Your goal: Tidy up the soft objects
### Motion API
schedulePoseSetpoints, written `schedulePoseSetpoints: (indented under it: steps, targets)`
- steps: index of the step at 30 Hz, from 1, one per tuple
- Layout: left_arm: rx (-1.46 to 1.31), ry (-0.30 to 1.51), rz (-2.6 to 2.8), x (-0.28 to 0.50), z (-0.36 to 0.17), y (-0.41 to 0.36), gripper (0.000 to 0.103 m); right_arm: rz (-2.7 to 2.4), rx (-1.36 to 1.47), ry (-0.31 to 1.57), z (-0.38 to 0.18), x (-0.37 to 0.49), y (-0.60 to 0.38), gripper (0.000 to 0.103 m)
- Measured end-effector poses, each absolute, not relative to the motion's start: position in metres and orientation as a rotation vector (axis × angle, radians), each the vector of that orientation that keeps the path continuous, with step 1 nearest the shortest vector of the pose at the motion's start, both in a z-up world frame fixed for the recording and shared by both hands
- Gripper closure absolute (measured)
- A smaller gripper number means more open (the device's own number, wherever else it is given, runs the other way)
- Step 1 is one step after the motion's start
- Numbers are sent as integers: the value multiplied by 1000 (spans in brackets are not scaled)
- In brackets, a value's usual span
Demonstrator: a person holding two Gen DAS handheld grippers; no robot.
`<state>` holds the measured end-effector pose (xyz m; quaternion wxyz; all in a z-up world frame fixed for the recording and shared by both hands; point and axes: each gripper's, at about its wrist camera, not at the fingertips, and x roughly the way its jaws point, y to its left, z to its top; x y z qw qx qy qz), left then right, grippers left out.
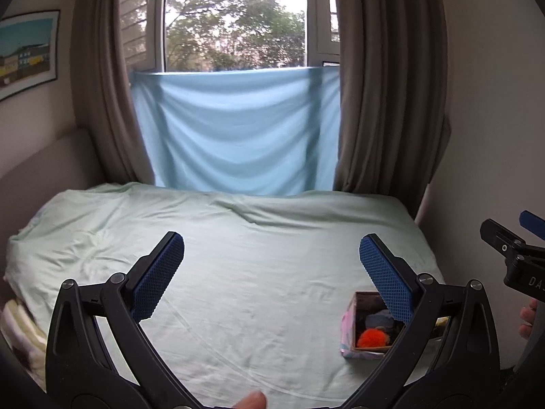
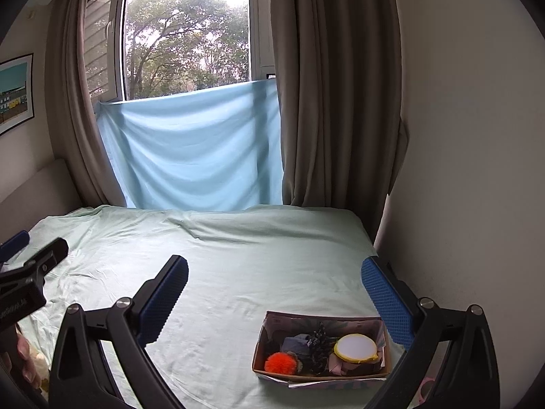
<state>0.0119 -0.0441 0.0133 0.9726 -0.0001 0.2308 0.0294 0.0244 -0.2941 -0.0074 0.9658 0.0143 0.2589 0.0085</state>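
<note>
While we hold both grippers above the bed [image 2: 238,272], nothing sits between either pair of fingers. Our left gripper [image 1: 271,262] has its jaws spread wide apart, the blue textured pads [image 1: 160,272] facing each other over bare sheet. Our right gripper [image 2: 275,284] is likewise wide apart, and it shows at the right edge of the left wrist view as a black clamp with a blue tip. The pale green sheet [image 1: 238,238] covers the mattress and is lightly wrinkled. On it, toward the right side near the wall [image 2: 460,136], lies a shallow cardboard box [image 2: 262,337] with a patterned outside. Inside the box we see an orange pompom [image 2: 279,363] at the near left corner, a blue-grey soft piece [image 2: 295,343] behind it, a dark spiky item [image 2: 318,339] in the middle, and a round white pad with a yellow rim [image 2: 355,347] on the right, resting on a pinkish bundle. In the left wrist view the box is partly hidden by the right finger of that gripper, with the pompom [image 1: 373,337] still plain to see. Behind the bed a light blue cloth [image 2: 194,153] hangs across the lower window [image 2: 187,41], between brown curtains [image 2: 323,102]. A framed picture [image 1: 27,51] hangs on the left wall. At the left edge of the bed, a folded stack of pale fabric [image 1: 20,327] shows, too blurred for us to say more.
</note>
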Motion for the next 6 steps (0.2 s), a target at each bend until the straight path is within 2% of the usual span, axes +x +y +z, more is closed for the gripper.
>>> schedulePoseSetpoints:
  steps: [6]
  targets:
    - [-21,464,46,10,12,-37,0,29,24,525,-5,25,-291,2]
